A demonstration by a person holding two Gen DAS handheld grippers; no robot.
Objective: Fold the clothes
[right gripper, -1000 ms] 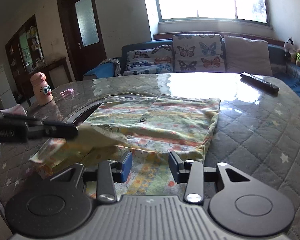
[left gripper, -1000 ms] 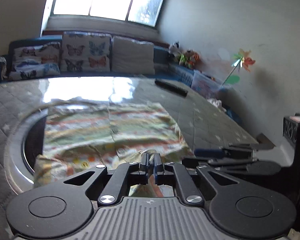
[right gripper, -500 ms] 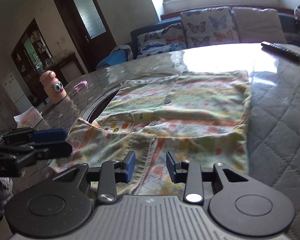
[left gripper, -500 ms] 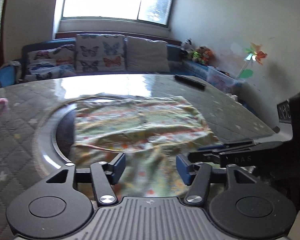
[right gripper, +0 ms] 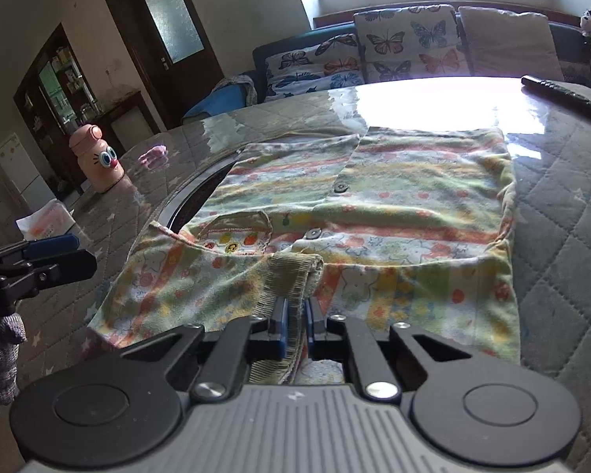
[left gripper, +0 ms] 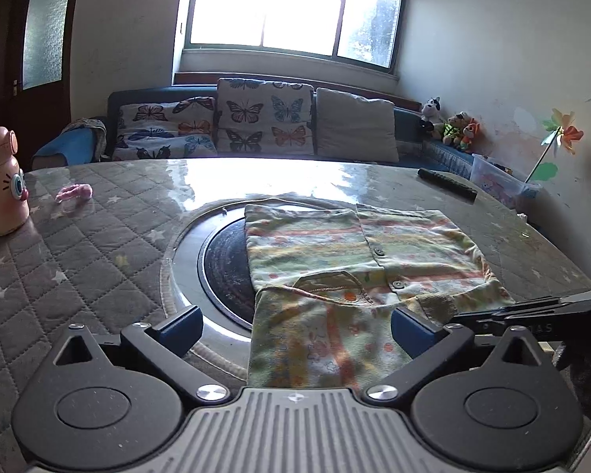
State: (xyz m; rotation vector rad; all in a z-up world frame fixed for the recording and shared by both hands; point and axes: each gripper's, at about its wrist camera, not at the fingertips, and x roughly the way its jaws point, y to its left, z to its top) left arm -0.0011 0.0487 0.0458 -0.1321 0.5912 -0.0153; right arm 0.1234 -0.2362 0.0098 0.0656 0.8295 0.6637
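The patterned garment (right gripper: 374, 205) is being kept spread on the bench (left gripper: 98, 236), partly over a round dark inset (left gripper: 224, 272). Its ribbed cuff (right gripper: 291, 276) is being pinched by the right hand-held gripper (right gripper: 294, 329). The left hand-held gripper (left gripper: 295, 325) is being held spread wide. A pink bottle (left gripper: 0, 181) and remote (left gripper: 447, 189) are being left well apart.

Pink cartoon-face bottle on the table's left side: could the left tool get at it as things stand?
Probably yes. The left tool is open and empty, and the quilted table between it and the pink cartoon-face bottle looks bare; the small pink item lies beyond.
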